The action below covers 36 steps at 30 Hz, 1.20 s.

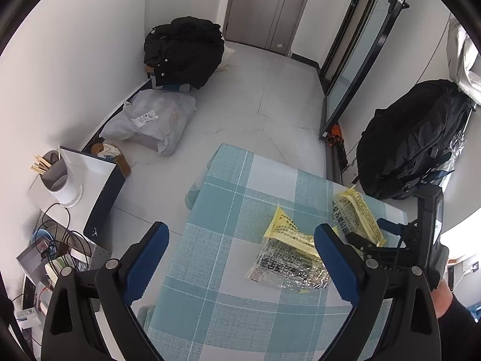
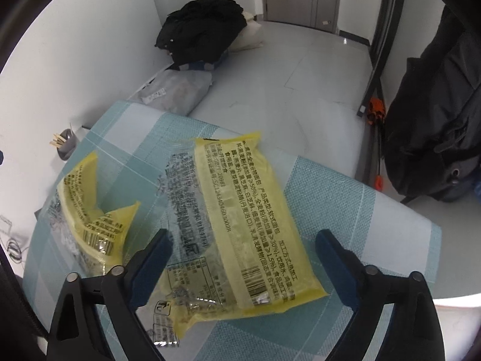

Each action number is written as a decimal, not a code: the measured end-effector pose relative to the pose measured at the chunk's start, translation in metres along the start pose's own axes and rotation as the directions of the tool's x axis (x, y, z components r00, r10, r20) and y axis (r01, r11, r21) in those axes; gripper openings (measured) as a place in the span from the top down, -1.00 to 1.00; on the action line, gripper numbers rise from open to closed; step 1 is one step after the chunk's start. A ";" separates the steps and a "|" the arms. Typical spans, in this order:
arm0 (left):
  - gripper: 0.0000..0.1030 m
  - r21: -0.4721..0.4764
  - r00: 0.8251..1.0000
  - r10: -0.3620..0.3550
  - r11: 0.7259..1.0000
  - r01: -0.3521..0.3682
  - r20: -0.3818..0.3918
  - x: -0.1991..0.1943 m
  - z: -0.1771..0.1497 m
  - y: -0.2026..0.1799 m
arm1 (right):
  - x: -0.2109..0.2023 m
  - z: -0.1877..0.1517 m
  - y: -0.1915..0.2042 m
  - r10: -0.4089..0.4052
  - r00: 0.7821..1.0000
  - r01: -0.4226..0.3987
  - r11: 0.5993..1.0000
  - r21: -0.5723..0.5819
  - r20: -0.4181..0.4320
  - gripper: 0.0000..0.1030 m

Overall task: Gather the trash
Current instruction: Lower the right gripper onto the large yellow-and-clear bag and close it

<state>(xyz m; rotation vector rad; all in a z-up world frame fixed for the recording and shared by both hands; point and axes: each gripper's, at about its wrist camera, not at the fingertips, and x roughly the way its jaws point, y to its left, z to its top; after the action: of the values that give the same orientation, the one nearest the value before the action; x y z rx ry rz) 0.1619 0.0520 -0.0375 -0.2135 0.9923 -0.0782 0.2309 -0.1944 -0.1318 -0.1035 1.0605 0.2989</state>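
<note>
Both grippers hang wide open over two yellow wrappers on a checked tablecloth.

Left gripper (image 1: 240, 252) holds nothing, its blue fingers spread above the near left of the teal-and-white tablecloth (image 1: 216, 210), with the crumpled wrapper (image 1: 288, 252) just inside its right finger. Right gripper (image 2: 242, 258) is also spread and empty, the flat wrapper (image 2: 246, 210) lying between its fingers. A black backpack (image 1: 412, 141) sits far right.
</note>
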 end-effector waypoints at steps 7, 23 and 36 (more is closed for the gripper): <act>-0.85 -0.013 1.000 0.014 1.000 -0.014 -0.025 0.007 0.002 0.002 | -0.005 -0.004 0.009 -0.047 0.999 0.047 0.996 -0.081 0.000 -0.21; -0.86 0.030 0.998 0.052 0.998 -0.051 -0.019 0.008 -0.004 -0.009 | -0.027 -0.017 -0.007 -0.053 0.998 0.054 0.999 -0.006 0.024 0.26; -0.86 0.021 0.999 0.024 1.000 -0.023 -0.034 0.015 -0.001 -0.008 | -0.051 -0.031 -0.027 -0.037 0.998 0.035 0.998 0.057 0.041 0.44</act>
<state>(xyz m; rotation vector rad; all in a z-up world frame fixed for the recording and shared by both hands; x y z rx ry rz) 0.1695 0.0414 -0.0484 -0.1819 1.0275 -0.0712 0.1890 -0.2372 -0.1040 -0.0659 1.0238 0.2375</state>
